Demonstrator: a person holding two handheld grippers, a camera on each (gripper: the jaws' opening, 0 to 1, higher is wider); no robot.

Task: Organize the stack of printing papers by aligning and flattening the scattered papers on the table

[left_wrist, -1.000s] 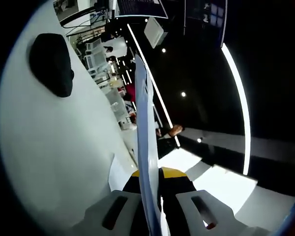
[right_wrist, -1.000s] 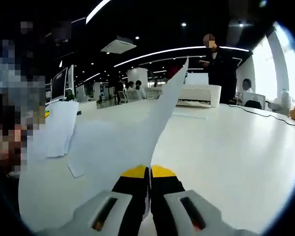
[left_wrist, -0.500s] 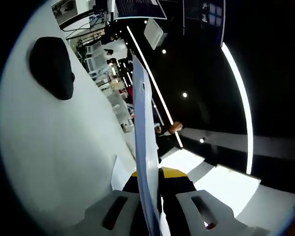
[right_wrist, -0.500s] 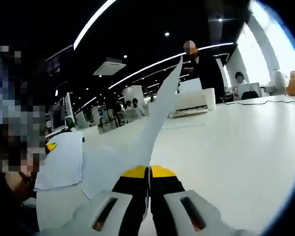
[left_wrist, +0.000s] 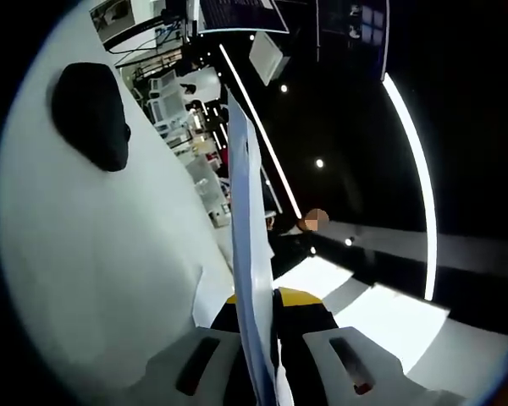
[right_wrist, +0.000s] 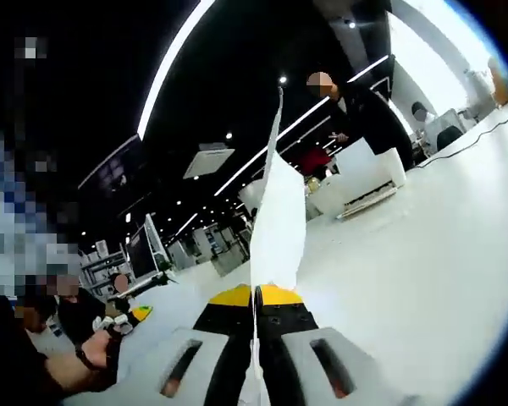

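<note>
In the left gripper view a white paper sheet [left_wrist: 244, 211] stands edge-on, rising from between the yellow-tipped jaws of my left gripper [left_wrist: 262, 296], which is shut on it. The view is rolled, so the white table [left_wrist: 93, 254] runs up the left side. In the right gripper view my right gripper [right_wrist: 255, 295] is shut on a white paper sheet [right_wrist: 279, 220] that rises in a narrow curved strip above the jaws, lifted off the table [right_wrist: 423, 220]. I cannot tell whether both grippers hold one sheet or the same stack.
A black mouse-like object [left_wrist: 89, 110] lies on the table in the left gripper view. A white printer [right_wrist: 360, 182] sits at the far side of the table, with a person in dark clothes [right_wrist: 364, 110] behind it. A person's hand [right_wrist: 97, 351] shows at lower left.
The right gripper view has tilted upward and the paper in it has gone from a broad curved sheet to a narrow upright strip. The left gripper view is nearly unchanged.
</note>
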